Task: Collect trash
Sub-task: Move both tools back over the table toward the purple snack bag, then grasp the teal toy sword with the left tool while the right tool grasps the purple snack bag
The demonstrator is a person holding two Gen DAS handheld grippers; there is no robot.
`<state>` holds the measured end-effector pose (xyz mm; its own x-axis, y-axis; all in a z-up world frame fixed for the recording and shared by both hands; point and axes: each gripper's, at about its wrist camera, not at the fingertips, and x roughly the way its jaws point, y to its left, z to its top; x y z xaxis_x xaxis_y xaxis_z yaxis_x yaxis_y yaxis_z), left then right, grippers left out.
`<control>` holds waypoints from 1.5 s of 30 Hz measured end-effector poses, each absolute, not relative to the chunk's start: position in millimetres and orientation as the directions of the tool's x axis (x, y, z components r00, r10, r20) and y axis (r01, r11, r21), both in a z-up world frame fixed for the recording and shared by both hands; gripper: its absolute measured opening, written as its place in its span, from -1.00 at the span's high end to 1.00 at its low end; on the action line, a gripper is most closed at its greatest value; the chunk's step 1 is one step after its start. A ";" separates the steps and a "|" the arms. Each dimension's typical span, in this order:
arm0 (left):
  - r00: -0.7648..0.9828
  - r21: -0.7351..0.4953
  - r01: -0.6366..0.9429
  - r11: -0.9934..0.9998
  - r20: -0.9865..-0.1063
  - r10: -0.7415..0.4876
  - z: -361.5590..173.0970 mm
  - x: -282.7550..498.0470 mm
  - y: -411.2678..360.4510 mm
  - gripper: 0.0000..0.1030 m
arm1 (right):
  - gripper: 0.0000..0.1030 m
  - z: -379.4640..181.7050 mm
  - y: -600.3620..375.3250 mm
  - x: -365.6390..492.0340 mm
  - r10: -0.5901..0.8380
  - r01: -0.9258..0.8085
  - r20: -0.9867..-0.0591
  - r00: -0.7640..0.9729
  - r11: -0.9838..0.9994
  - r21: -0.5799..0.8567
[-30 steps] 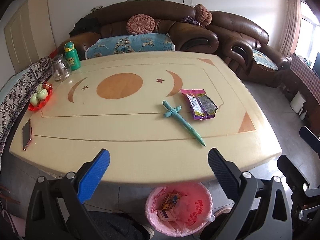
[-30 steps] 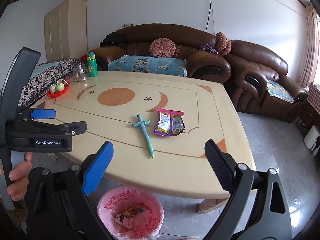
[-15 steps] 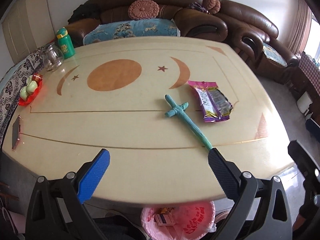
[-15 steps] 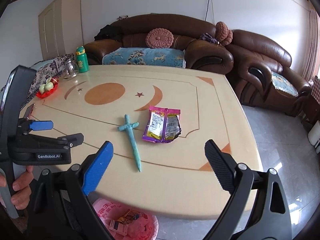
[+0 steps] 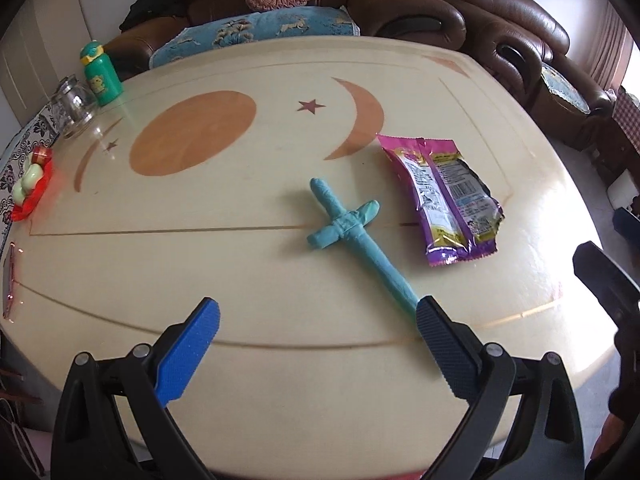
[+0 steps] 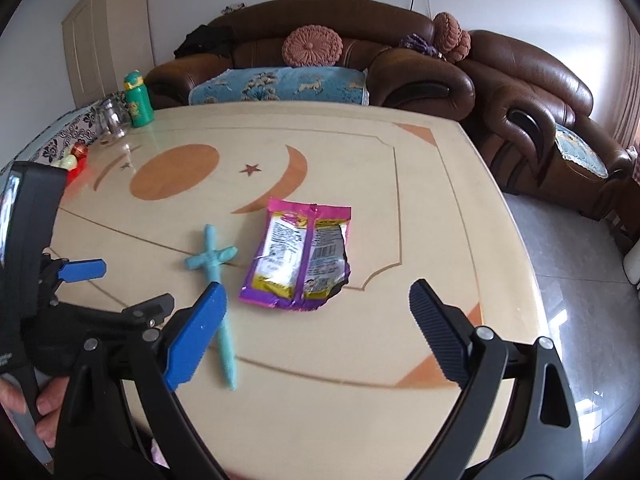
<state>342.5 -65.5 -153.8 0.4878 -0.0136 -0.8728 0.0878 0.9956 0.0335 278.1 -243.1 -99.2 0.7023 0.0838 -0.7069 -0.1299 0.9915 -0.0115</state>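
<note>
left tool (image 5: 318,322): jaws spread, empty | right tool (image 6: 318,306): jaws spread, empty | glossy cream surface (image 5: 240,264) | crinkled purple foil wrapper (image 6: 301,256) right of teal paper sword (image 5: 356,236)

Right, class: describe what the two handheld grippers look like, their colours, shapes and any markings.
Each of the left gripper and right gripper has a black plastic frame with silver screws. One finger carries a smooth bright blue pad, the other finger a dark ribbed one. White lettering on the left body is cut off. No cables or sleeves show.
</note>
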 end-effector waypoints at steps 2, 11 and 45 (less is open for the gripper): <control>0.475 0.030 0.089 0.996 -0.880 -0.016 -162.0 351.7 -70.2 -0.87 | -0.76 -107.0 -245.9 289.9 0.090 -0.134 -0.719 0.689 0.991 -0.005; 0.429 0.015 0.082 0.997 -0.903 -0.022 -193.6 381.0 -88.5 -0.87 | -0.76 -153.7 -254.4 358.3 0.136 -0.168 -0.808 0.573 0.985 0.046; 0.409 0.007 0.055 0.998 -0.912 -0.016 -218.9 395.3 -111.5 -0.87 | 0.66 -187.7 -260.1 374.6 0.299 -0.256 -0.848 0.437 0.945 0.201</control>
<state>395.3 -111.5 -218.9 0.4093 -0.0158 -0.9123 0.0545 0.9985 0.0071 374.6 -260.1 -187.7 0.4369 0.2989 -0.8484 -0.2562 0.9455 0.2011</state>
